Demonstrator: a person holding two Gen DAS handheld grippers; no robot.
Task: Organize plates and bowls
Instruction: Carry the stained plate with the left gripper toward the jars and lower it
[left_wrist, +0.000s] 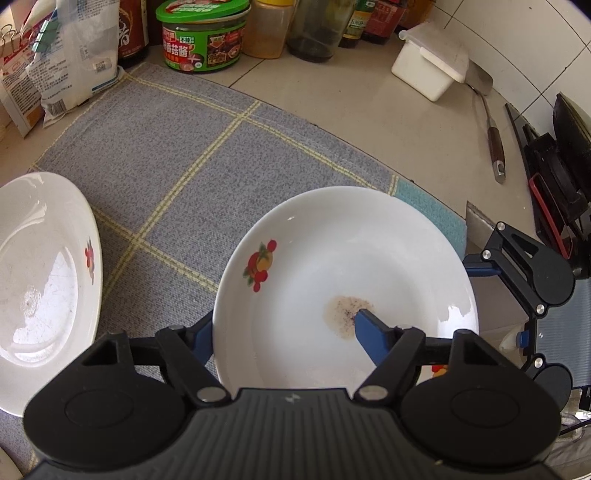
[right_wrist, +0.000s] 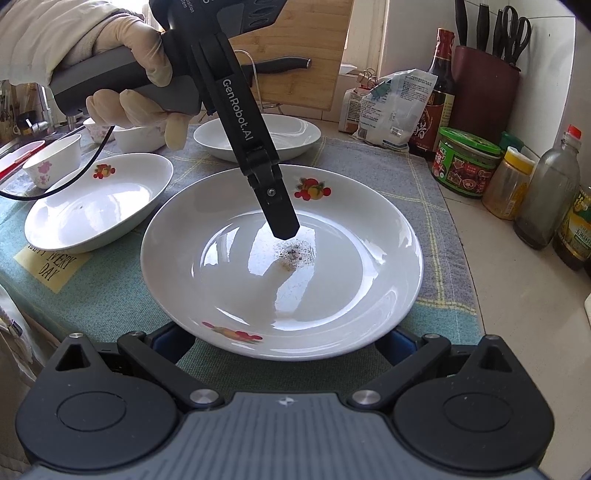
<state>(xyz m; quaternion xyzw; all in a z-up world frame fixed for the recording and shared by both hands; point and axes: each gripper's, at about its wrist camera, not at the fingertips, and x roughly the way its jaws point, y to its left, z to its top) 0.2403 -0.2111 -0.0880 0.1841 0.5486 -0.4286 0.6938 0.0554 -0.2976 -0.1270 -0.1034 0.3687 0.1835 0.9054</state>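
Left claw (left_wrist: 284, 328) straddles plate (left_wrist: 347, 280) rim: one blue finger (left_wrist: 373, 334) inside the dish, the other (left_wrist: 201, 334) outside below the rim. Jaws set wide w/ rim between; whether pads actually press it — cannot tell. In rt view the same claw (right_wrist: 282, 223) comes down from above, tip just over a brown speckled stain (right_wrist: 295, 254) at plate centre. Gloved hand (right_wrist: 136, 88) grips its handle.

Right claw (right_wrist: 284, 341): both fingers mostly hidden under near rim of plate (right_wrist: 280, 258), jaws spread wide, no grip seen on anything. In lt view it sits at plate's far right edge (left_wrist: 480, 267).

Plate: white, fruit decals, lying on grey checked mat (left_wrist: 192, 158), approx. level.

Other ware (all on mat or near it):
- 2nd plate (right_wrist: 99, 201), just left of main plate, apart from it.
- 3rd plate (right_wrist: 258, 134), behind.
- Small floral bowl (right_wrist: 51, 162) far left.

Counter back: green-lid jar (left_wrist: 203, 35), bottles (right_wrist: 543, 195), white box (left_wrist: 428, 61), spatula (left_wrist: 487, 114).
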